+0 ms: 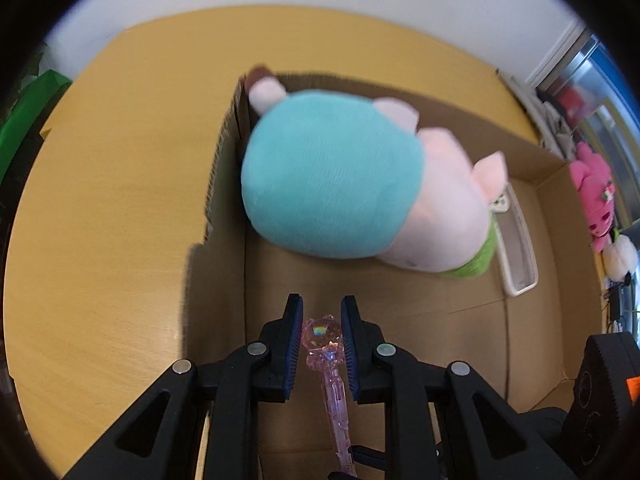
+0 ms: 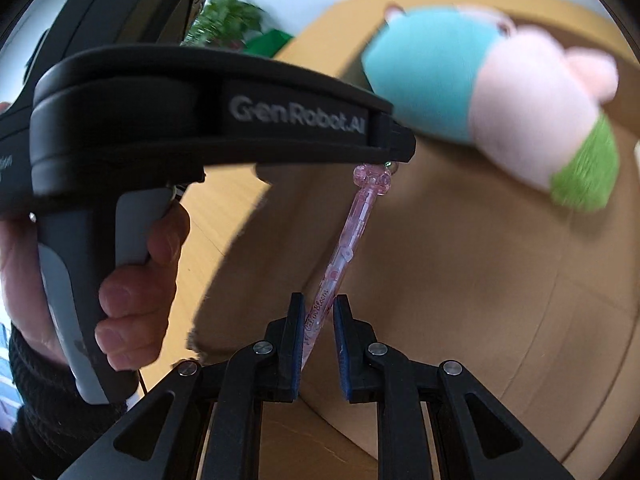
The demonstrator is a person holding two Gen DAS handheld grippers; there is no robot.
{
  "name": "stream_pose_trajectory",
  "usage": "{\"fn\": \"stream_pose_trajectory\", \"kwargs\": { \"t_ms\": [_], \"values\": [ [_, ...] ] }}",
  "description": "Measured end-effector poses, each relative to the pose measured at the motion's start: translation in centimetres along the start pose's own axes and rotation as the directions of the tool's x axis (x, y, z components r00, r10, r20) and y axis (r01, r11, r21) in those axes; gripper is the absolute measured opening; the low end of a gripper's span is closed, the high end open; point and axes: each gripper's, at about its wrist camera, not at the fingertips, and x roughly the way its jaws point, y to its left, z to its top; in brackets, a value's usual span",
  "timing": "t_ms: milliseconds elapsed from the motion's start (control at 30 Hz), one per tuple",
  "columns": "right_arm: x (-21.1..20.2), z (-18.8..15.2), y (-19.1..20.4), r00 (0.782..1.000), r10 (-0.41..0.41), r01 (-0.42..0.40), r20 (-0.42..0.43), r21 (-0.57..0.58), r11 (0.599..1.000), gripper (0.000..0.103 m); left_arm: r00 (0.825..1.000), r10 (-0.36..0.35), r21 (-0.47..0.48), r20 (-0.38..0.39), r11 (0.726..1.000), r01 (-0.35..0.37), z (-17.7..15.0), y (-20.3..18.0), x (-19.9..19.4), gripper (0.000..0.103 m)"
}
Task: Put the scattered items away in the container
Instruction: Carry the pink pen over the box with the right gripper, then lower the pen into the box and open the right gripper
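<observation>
Gripping the translucent pink plastic pen (image 2: 335,268) low on its barrel between the right gripper (image 2: 318,312) pads, clamped snug against the lettering. Slanting up and away from those fingers, with the pen's bear-shaped top (image 1: 322,334) sitting between the left gripper (image 1: 320,316) fingers. Hard to call that left grip: pads flanking the charm closely, a sliver of gap looking possible on either side, so cannot tell whether clenched or released. Looking like a hand-over or a two-handed lowering, both tools hovering over the open brown cardboard box (image 1: 532,216).

Further ahead of the left fingers, lying on the box floor: the big plush toy with teal body, pale pink head and green tuft (image 1: 332,176), blurred, already inside. Just beyond it to the right, a white oblong tray-like item (image 1: 520,248), also inside the box.

Past the box's right wall, waiting outside: a bright pink plush (image 1: 596,196) and something white and fluffy (image 1: 620,256) below it. Surrounding everything, the yellow wooden tabletop (image 1: 120,200).

Judging progress: partly done — two things in, pen about to drop, at least the pink plush left.
</observation>
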Motion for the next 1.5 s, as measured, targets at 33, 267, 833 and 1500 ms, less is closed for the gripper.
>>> {"fn": "stream_pose_trajectory", "kwargs": {
  "t_ms": [33, 267, 833, 1500],
  "values": [
    [0.4, 0.1, -0.3, 1.000, -0.005, 0.005, -0.017, 0.013, 1.000, 0.015, 1.000, 0.006, 0.001, -0.011, 1.000, -0.006, 0.1, -0.1, 0.5, 0.018],
    [2.0, 0.7, -1.8, 0.998, -0.012, 0.019, -0.067, 0.098, 0.995, 0.015, 0.997, 0.038, -0.003, -0.069, 0.999, -0.039, 0.3, -0.6, 2.6, 0.018],
    [1.6, 0.8, -3.5, 0.997, -0.046, 0.057, -0.065, 0.183, 0.981, 0.067, 0.999, 0.003, -0.031, 0.054, 1.000, -0.001, -1.3, -0.9, -1.2, 0.030],
    [-18.1, -14.8, 2.6, 0.686, -0.559, 0.593, 0.466, 0.089, 0.801, 0.103, 0.728, 0.085, 0.050, 0.680, 0.986, -0.162, -15.2, -10.2, -18.8, 0.079]
  ]
}}
